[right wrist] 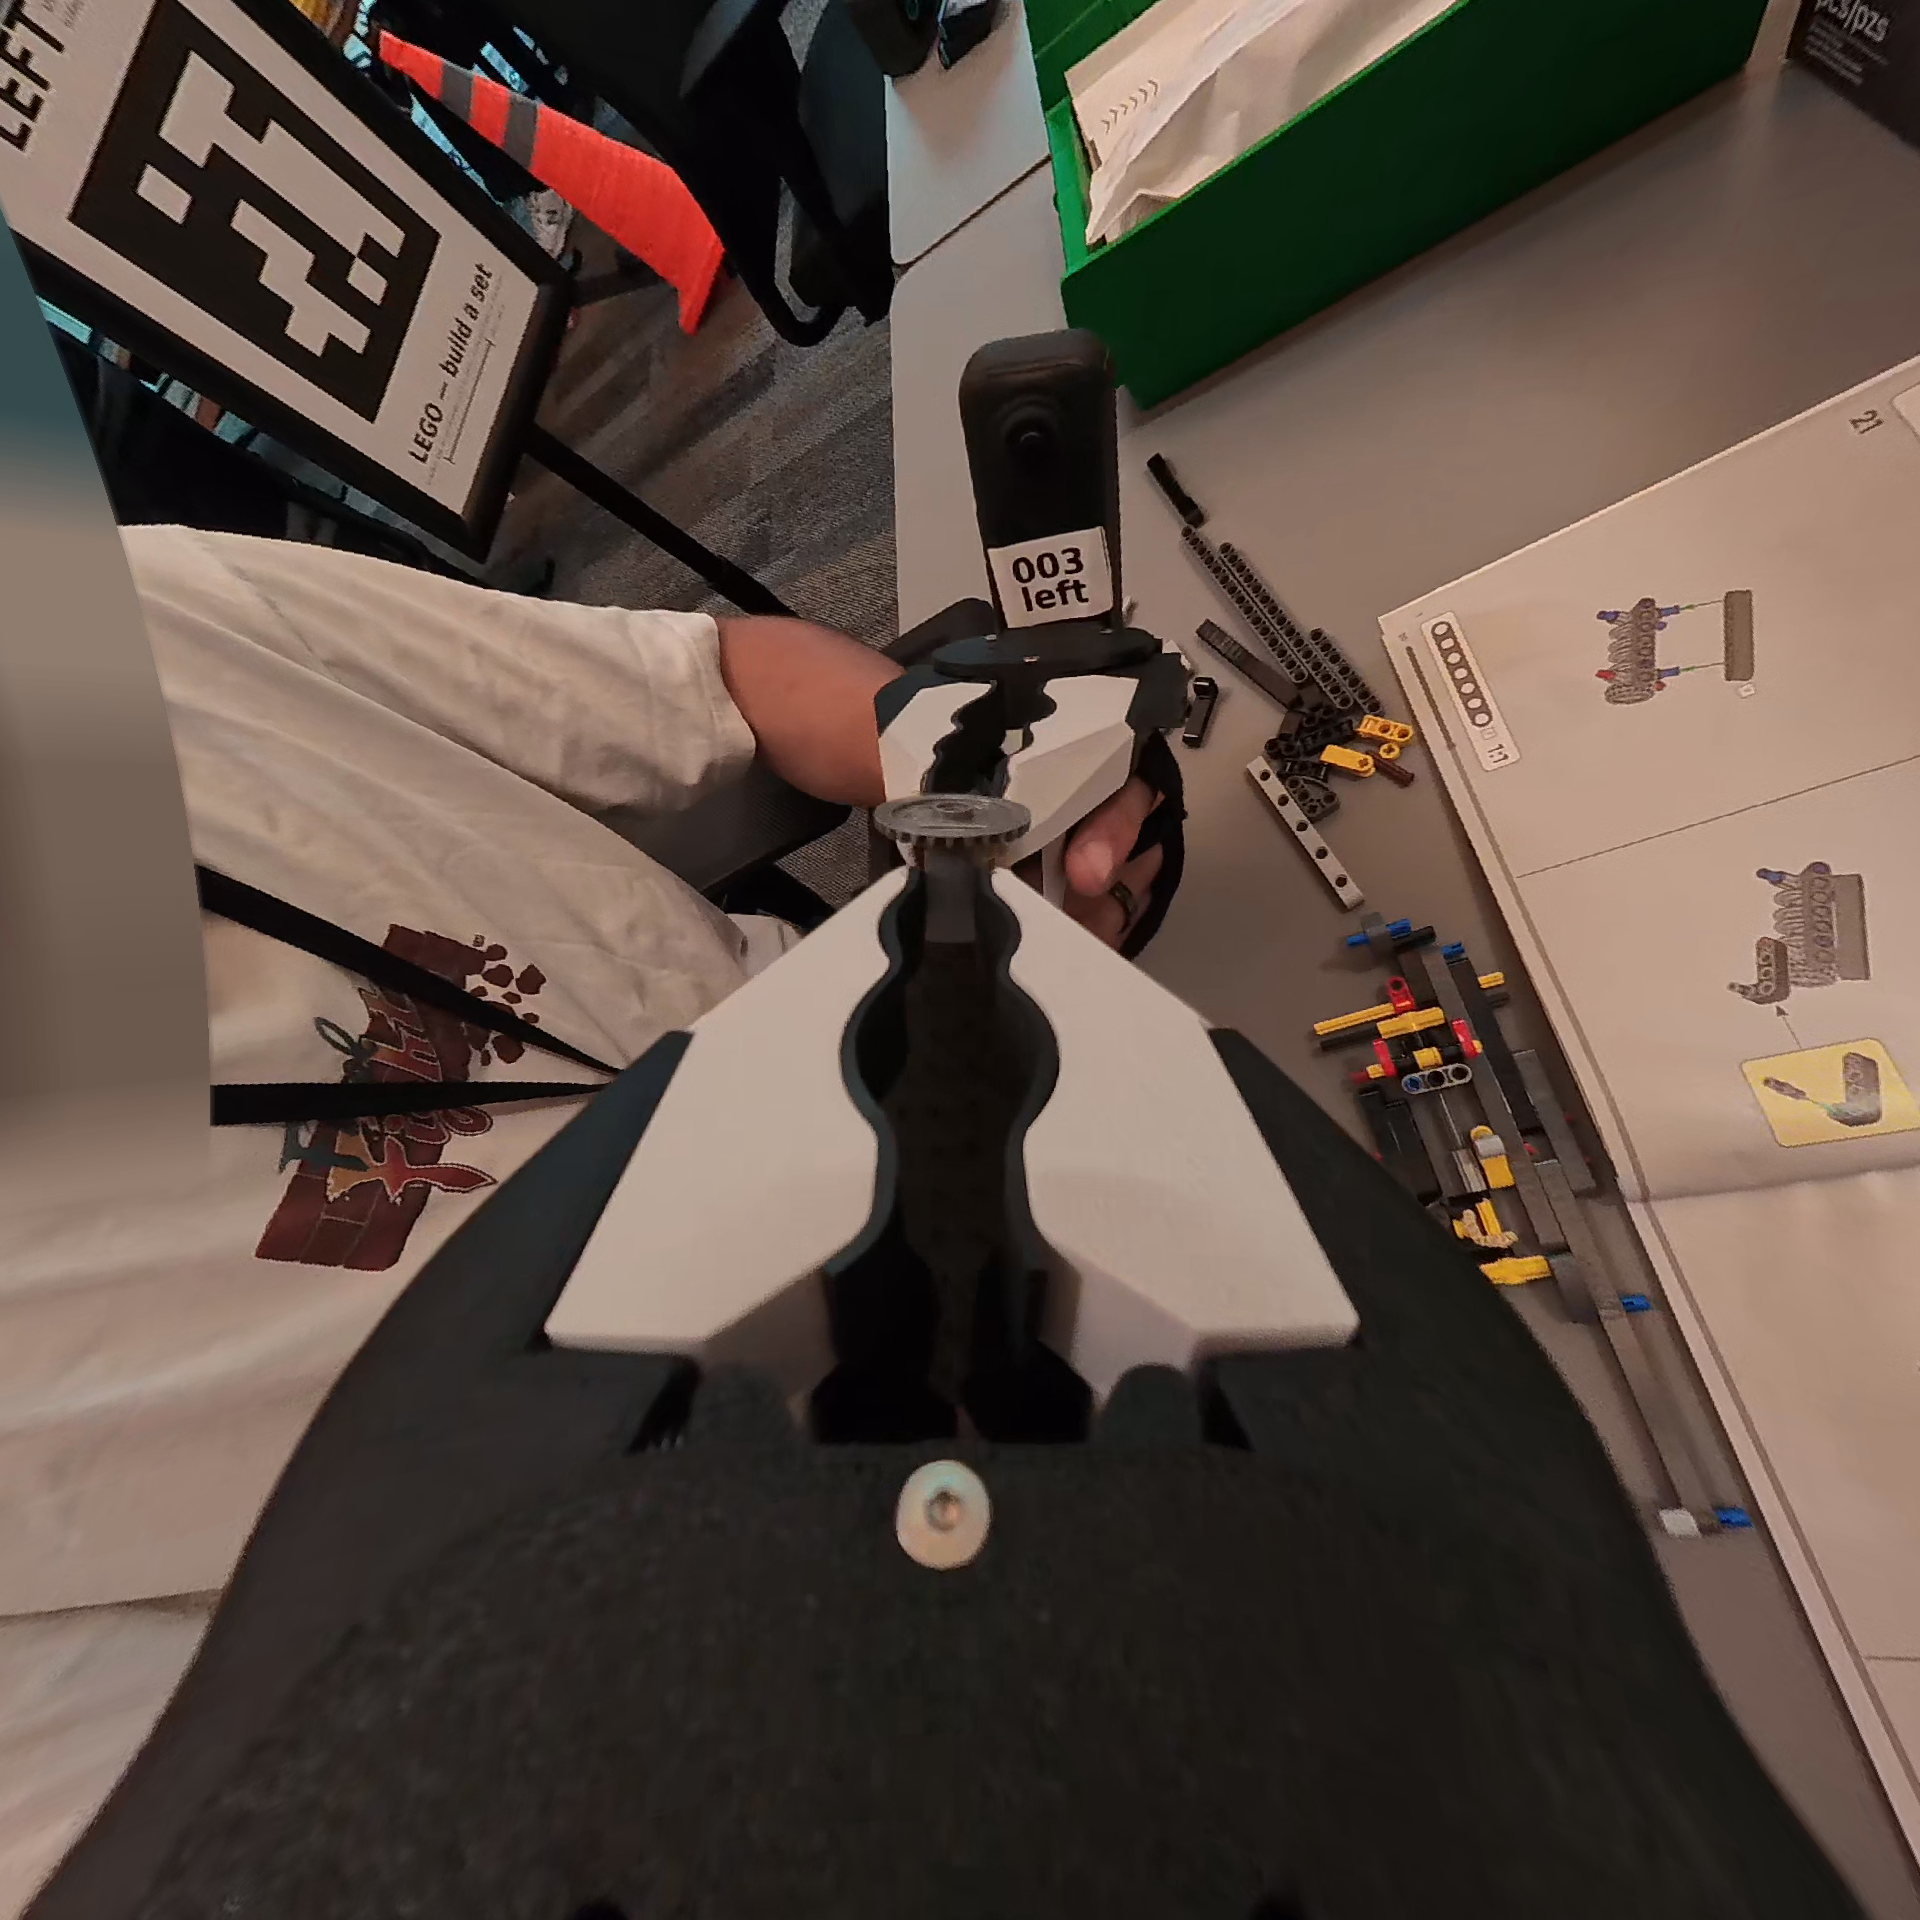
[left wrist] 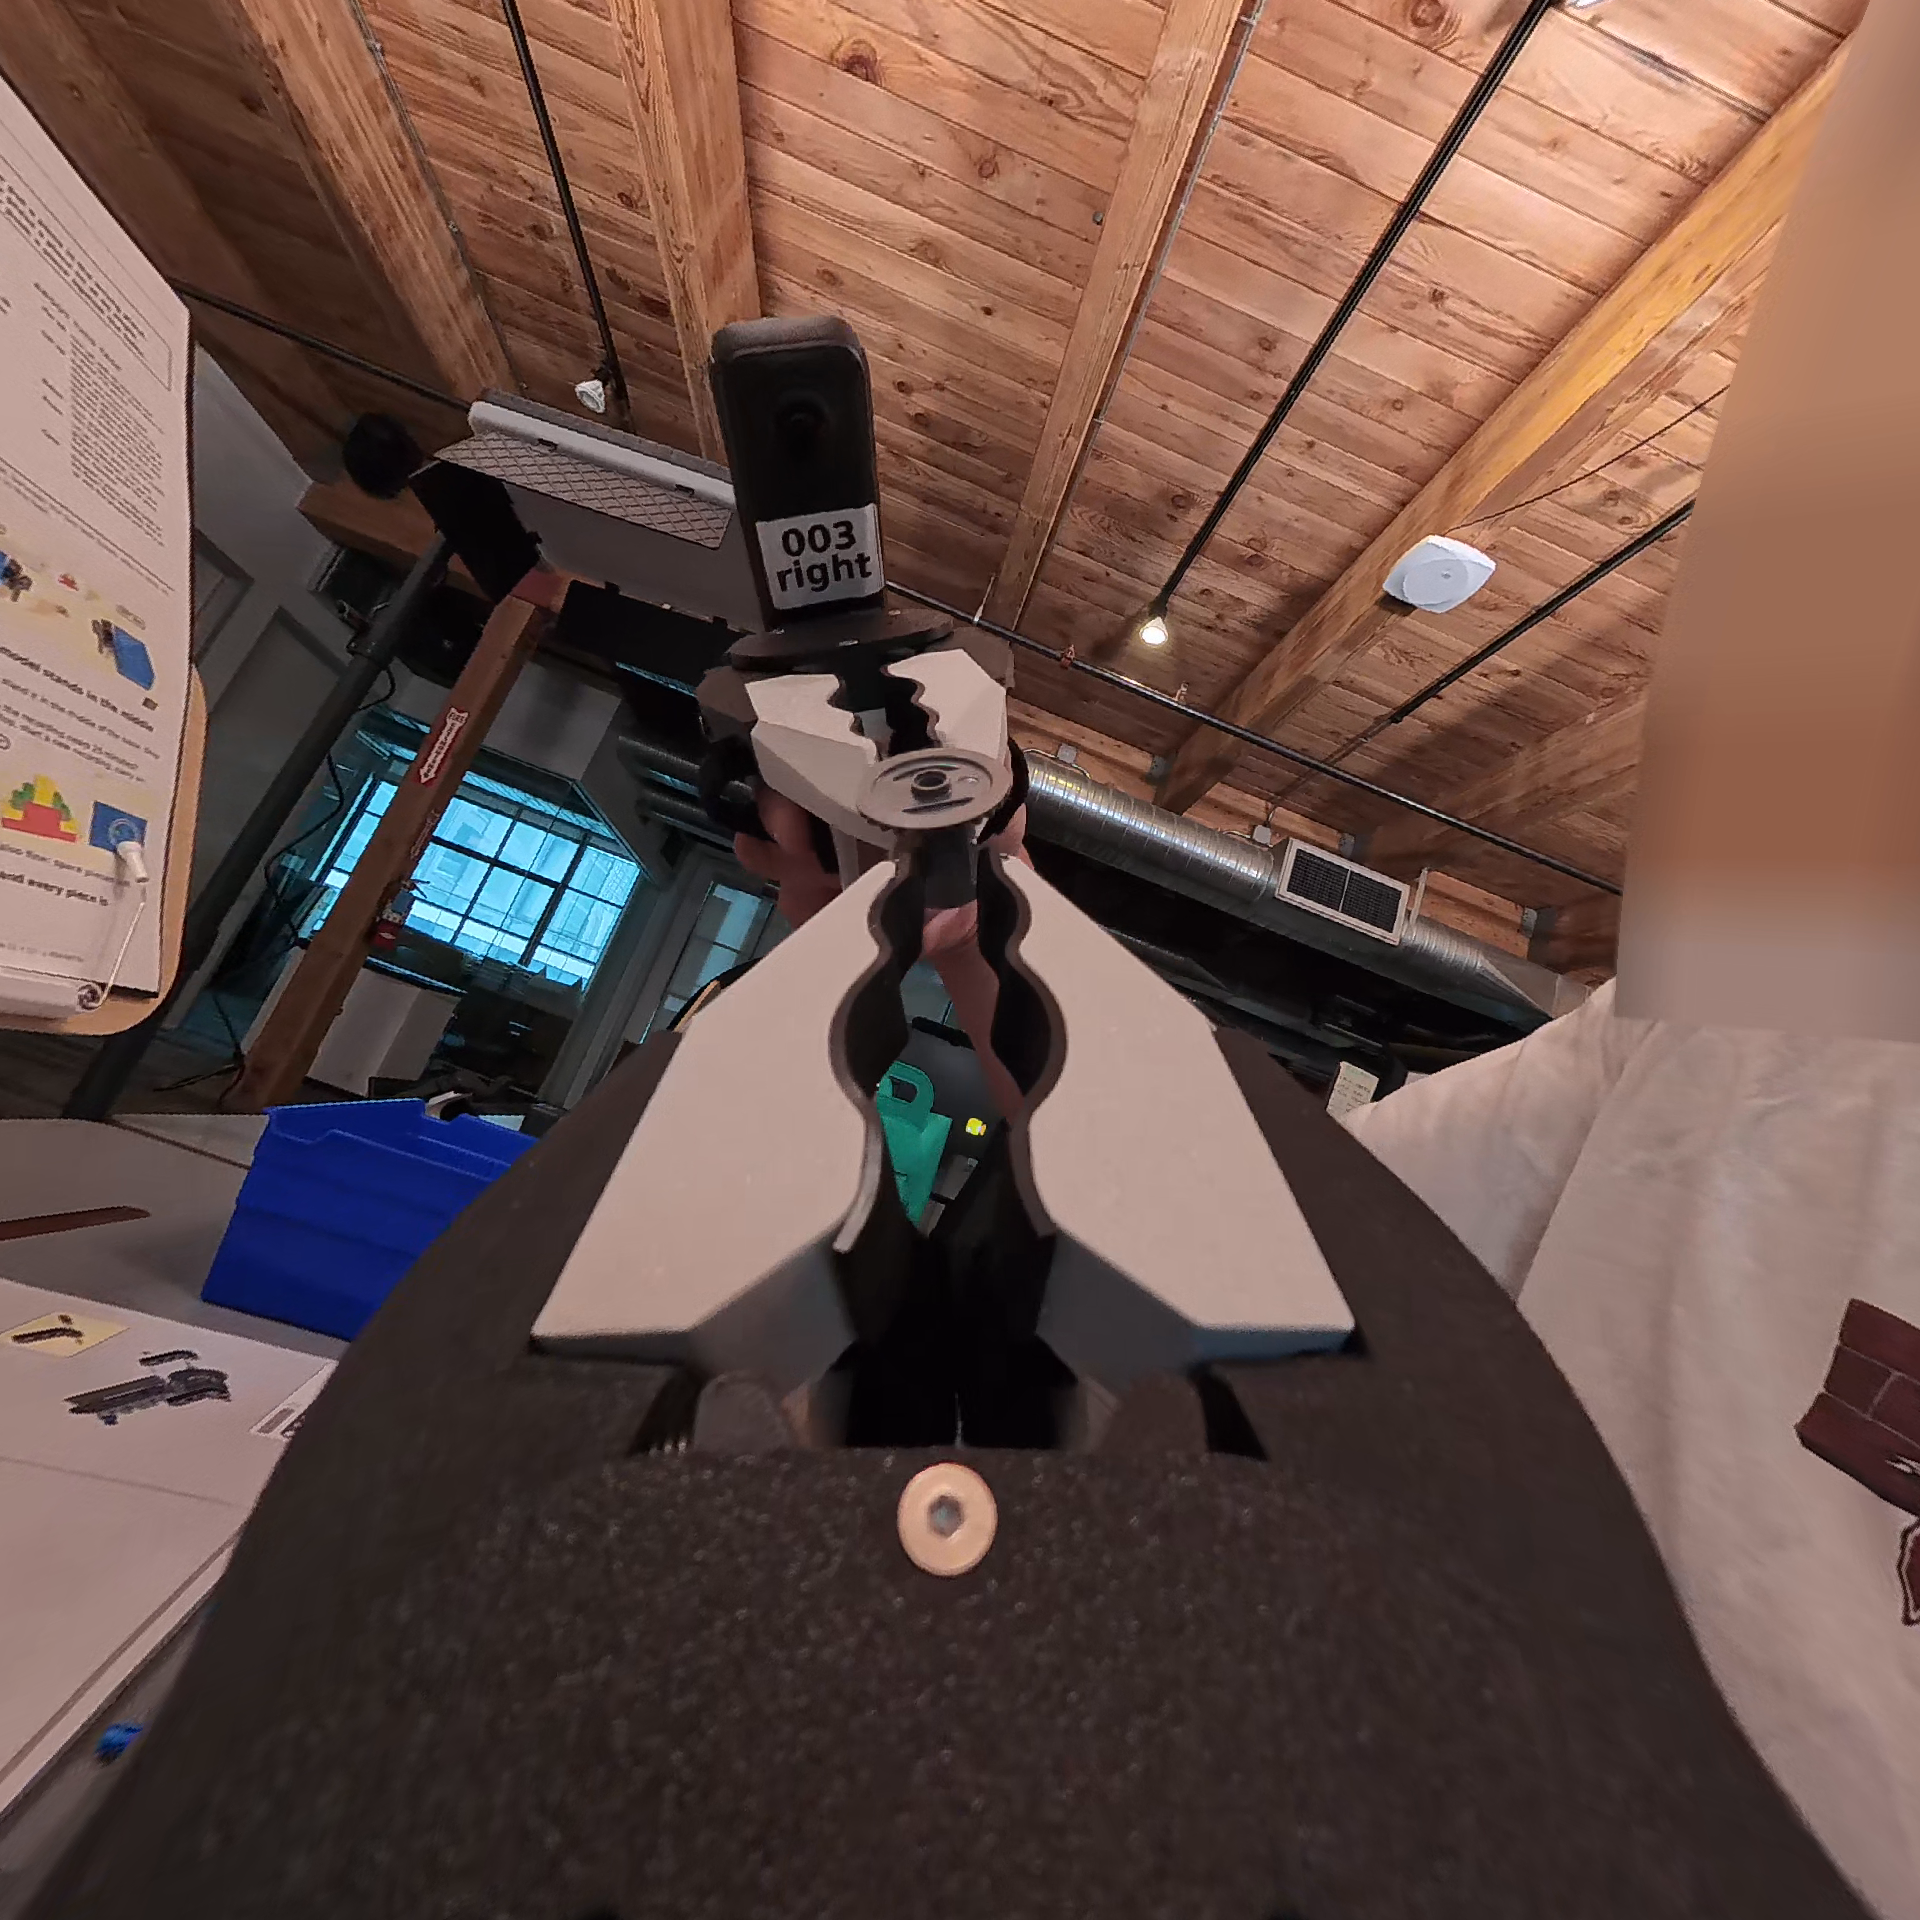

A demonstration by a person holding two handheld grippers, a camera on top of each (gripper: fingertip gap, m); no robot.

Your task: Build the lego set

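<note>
A grey counter [right wrist: 1195,582] is seen from 1 to 4 o'clock in the right wrist view. On it, an open green cardboard box [right wrist: 1299,260] stands at 1 o'clock and a white printed instruction booklet [right wrist: 1662,831] is spread at 3 o'clock. A long, partly built black, grey and yellow beam assembly [right wrist: 1455,1101] lies just beside the booklet, with a loose pile of black and grey holed beams [right wrist: 1299,675] near it at 2 o'clock. Both tools are held up off the counter, tip to tip. The left hand-held gripper [left wrist: 940,883] is closed tight on what appears to be a short black pin [left wrist: 951,878]. The right hand-held gripper [right wrist: 945,883] is clamped on a short grey shaft [right wrist: 945,899]. A round grey toothed gear wheel [right wrist: 951,819] sits between them, at 12 o'clock of each pair of tips and touching the shaft. The step is judged to be the seating of the gear on its axle. It would be done well if both stubs were kept in one straight line and pressed together squarely, without twist, so that nothing is levered out of the narrow tip grip. Whether the gear is fully seated cannot be told.
</note>
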